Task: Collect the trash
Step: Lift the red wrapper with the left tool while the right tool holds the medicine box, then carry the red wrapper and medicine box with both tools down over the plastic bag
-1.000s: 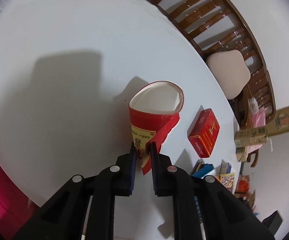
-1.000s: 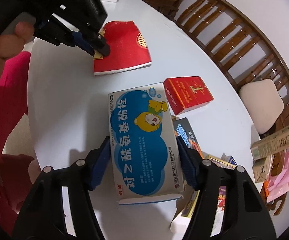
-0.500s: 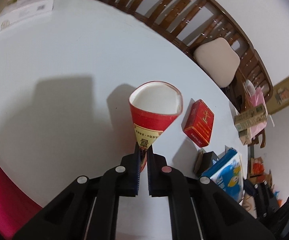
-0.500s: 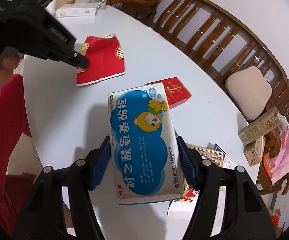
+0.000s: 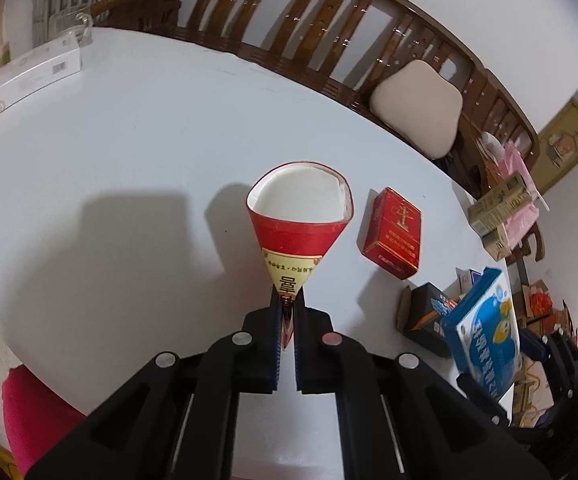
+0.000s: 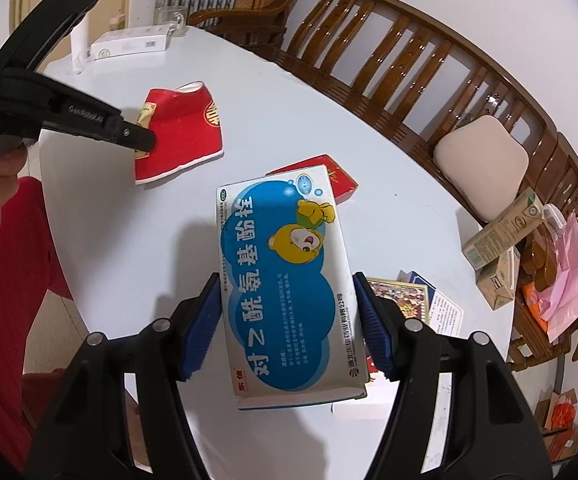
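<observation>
My left gripper is shut on the corner of a flattened red carton sleeve and holds it above the white round table; the sleeve also shows in the right wrist view. My right gripper is shut on a blue and white medicine box with a cartoon bear, held above the table; the box also shows in the left wrist view. A red cigarette pack lies on the table between them.
Several small boxes and leaflets lie at the table's right edge. A white flat box and a glass mug stand at the far side. Wooden chairs with a beige cushion ring the table. Milk cartons sit on a chair.
Both grippers have risen with their loads: the red sleeve and the medicine box are higher above the table, and more of the far side and chairs shows.
</observation>
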A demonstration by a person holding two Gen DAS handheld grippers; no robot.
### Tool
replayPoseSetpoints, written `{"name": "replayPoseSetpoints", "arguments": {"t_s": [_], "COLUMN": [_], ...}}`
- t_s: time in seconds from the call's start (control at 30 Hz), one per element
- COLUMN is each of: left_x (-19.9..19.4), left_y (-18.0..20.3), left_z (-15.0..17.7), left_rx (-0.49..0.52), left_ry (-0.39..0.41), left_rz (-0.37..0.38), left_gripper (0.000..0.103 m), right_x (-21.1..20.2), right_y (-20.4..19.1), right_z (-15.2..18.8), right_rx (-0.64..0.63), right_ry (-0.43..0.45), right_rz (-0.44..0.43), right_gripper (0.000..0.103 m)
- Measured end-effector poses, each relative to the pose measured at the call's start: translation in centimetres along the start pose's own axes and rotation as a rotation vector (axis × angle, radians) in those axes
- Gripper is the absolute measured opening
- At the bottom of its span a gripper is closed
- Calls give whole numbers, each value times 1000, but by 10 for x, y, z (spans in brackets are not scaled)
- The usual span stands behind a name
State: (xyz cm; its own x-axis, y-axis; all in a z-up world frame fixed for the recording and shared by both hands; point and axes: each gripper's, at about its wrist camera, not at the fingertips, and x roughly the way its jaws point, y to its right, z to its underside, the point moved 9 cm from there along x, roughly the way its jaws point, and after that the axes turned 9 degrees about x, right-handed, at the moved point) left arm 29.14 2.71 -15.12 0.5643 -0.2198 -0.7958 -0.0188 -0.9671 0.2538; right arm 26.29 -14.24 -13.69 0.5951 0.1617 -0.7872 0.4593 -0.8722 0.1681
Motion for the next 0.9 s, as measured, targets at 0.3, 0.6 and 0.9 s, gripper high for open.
{"name": "replayPoseSetpoints", "arguments": {"t_s": [0.3,0.6,0.9], "left_x": [-22,-58,-105], "left_y": [9,26,50], "left_z": [0,9,41], "left_rx": [106,196,306], "left_ry": [37,65,91], "left_rz": [-23,4,45], "left_gripper": [5,5,5], "right_x": [-14,-56,-109], "right_y": [9,1,-17], "right_z": [3,3,23], "right_rx": [69,95,109], "right_ry": [10,50,83], "right_rz": [32,65,108], "right_gripper": [63,63,63]}}
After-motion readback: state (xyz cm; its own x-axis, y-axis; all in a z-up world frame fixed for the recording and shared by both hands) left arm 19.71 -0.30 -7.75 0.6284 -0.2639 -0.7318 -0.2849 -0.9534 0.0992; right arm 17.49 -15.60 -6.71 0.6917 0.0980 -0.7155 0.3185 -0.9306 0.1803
